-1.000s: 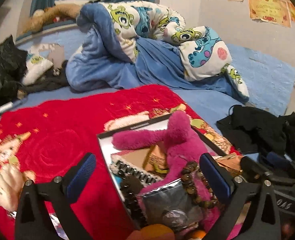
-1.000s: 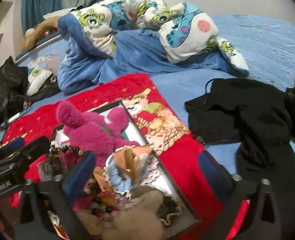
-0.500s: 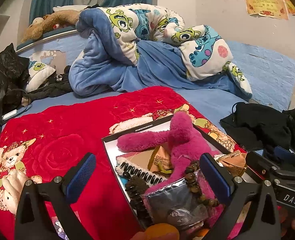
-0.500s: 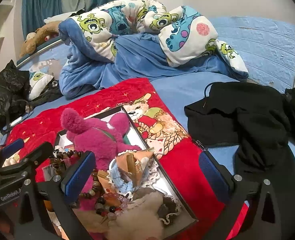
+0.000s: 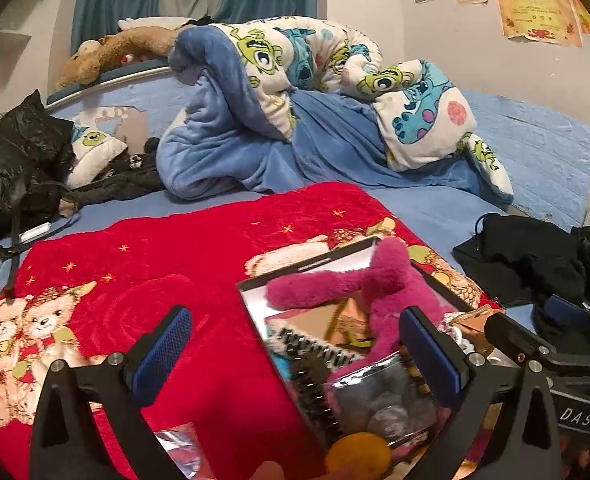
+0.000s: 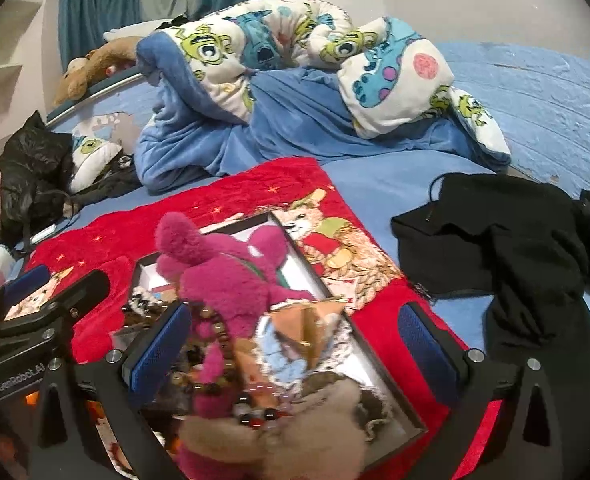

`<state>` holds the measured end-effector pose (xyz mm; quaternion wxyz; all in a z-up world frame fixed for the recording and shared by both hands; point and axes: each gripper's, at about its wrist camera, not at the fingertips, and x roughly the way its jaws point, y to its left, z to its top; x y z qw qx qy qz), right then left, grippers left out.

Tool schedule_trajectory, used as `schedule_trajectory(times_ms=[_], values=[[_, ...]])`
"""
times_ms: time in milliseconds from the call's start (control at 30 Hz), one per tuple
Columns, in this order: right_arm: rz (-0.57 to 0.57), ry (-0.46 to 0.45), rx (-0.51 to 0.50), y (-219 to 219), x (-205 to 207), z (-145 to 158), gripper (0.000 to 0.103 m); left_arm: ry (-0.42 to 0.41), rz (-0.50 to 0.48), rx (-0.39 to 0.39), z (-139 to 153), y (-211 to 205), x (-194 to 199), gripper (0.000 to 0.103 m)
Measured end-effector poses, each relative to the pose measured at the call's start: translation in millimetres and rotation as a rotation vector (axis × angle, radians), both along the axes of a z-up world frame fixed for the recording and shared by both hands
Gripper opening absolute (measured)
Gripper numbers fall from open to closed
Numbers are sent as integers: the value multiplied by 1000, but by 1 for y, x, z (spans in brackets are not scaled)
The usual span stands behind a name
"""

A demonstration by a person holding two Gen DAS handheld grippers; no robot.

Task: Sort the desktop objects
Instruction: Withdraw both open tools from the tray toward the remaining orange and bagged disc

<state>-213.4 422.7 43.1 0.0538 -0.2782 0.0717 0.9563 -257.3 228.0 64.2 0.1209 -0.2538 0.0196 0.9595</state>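
A plush red blanket (image 5: 199,264) covers the bed, bearing a flat black-rimmed tray (image 6: 379,364) heaped with clutter. On top sprawls a fuzzy magenta toy (image 6: 231,280). Both the left tool (image 5: 295,354) and the right tool (image 6: 295,350) hover released, holding nothing. Best lift the soft toy first, pinching its thick body; beads (image 6: 219,336) could snag.

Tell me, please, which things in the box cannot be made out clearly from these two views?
- Orange round object: left wrist view, cut off by the bottom edge.
- Bead string: right wrist view, blurred, partly behind the pink plush toy.
- Clear bag: left wrist view, contents too blurred to identify.
- Tan fluffy item: right wrist view, blurred beyond recognition.
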Motion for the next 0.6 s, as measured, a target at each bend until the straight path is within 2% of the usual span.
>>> schedule_trajectory(times_ms=[233, 600], values=[[45, 19, -25, -36, -2, 10, 103, 25, 55, -36, 12, -44, 9, 103], [193, 30, 8, -129, -11, 26, 103, 23, 204, -32, 23, -163, 18, 103]])
